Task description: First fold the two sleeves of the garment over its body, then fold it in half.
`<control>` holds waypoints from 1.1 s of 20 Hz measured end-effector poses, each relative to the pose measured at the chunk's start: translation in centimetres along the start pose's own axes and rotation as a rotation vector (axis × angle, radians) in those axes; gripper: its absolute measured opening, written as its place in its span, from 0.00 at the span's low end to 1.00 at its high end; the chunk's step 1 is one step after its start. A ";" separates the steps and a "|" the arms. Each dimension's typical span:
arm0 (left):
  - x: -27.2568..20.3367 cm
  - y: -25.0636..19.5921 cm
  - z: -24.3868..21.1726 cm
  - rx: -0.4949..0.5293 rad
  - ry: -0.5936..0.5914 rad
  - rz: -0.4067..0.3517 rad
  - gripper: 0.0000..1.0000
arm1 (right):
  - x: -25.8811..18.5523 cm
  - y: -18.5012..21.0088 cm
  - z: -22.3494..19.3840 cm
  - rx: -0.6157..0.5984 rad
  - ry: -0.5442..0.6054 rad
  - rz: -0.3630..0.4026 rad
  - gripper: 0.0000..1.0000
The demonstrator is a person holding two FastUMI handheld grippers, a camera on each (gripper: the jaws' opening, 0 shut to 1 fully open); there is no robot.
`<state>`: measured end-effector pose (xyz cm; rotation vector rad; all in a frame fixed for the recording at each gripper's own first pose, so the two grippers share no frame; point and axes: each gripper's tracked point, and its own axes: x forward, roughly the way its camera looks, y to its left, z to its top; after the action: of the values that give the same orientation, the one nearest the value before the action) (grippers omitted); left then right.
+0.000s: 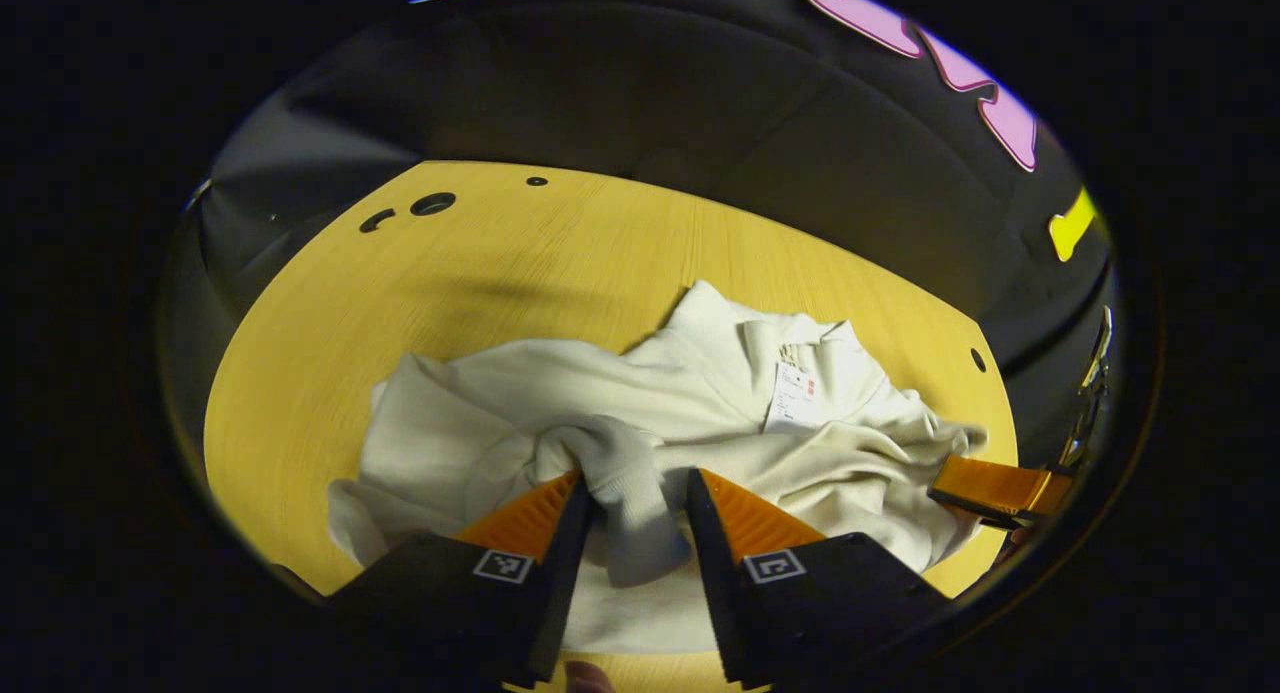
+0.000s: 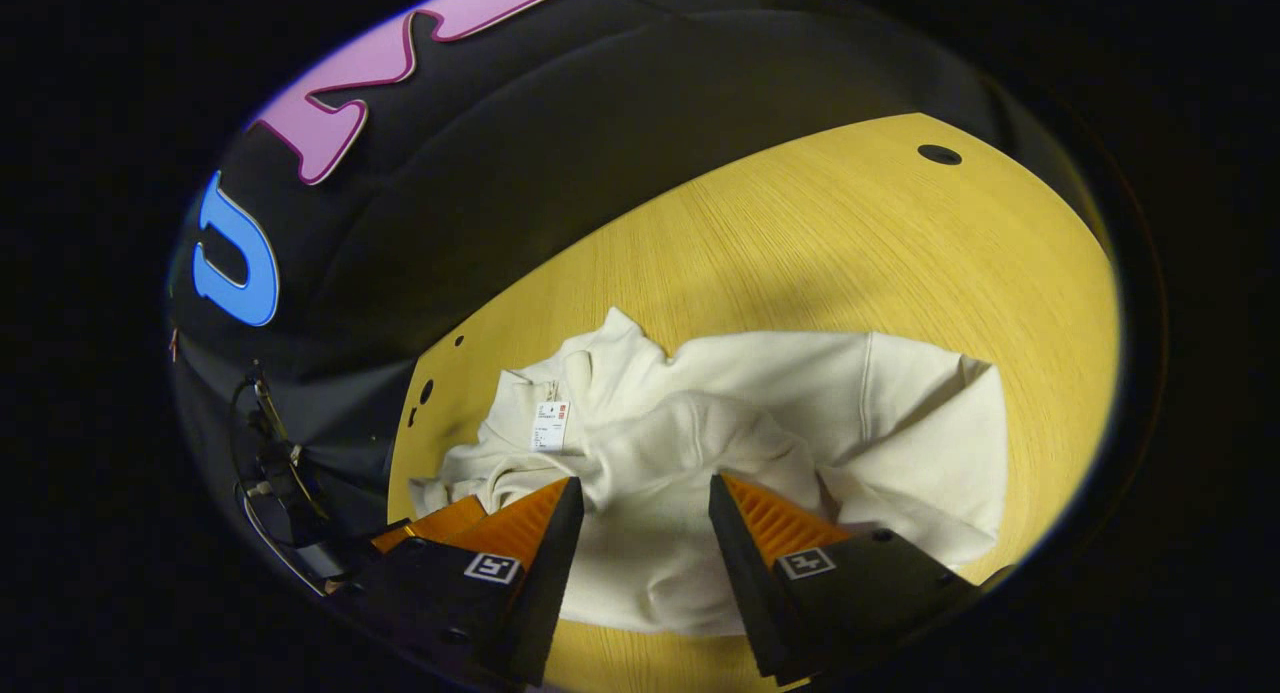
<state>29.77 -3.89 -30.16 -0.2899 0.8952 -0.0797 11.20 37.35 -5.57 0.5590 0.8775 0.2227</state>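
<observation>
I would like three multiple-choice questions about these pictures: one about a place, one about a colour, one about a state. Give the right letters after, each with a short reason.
1. Where does the paper tag sit on the garment?
A. at the collar
B. on a sleeve cuff
C. on the bare table

2. What colour is the table?
A. grey
B. yellow wood
C. white

3. What lies between the fingers of the left tool?
A. nothing
B. the paper tag
C. a ribbed cuff

Key: 1 A, the tag hangs by the neck opening. 2 B, yellow wood grain shows around the cloth. 3 C, the cuff lies in the gap; the fingers stand apart from it.

The right tool hangs open above the garment.
</observation>
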 end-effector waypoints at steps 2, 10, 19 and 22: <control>-0.9 -0.3 0.2 0.009 -0.008 -0.006 0.75 | -0.9 0.3 0.3 -0.014 -0.015 0.001 0.85; -10.3 -2.1 0.3 0.084 -0.154 -0.063 0.80 | -8.9 0.5 0.7 -0.129 -0.092 0.029 0.91; -19.8 -5.6 -6.0 0.176 -0.219 -0.153 0.80 | -19.0 4.2 -1.6 -0.231 -0.226 0.114 0.91; -21.4 -5.5 -8.2 0.195 -0.209 -0.154 0.80 | -21.0 4.9 -3.5 -0.246 -0.224 0.139 0.91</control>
<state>10.33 -6.94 -17.22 -0.1807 0.6506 -0.2734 -4.45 34.18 9.28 0.4061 0.5844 0.3812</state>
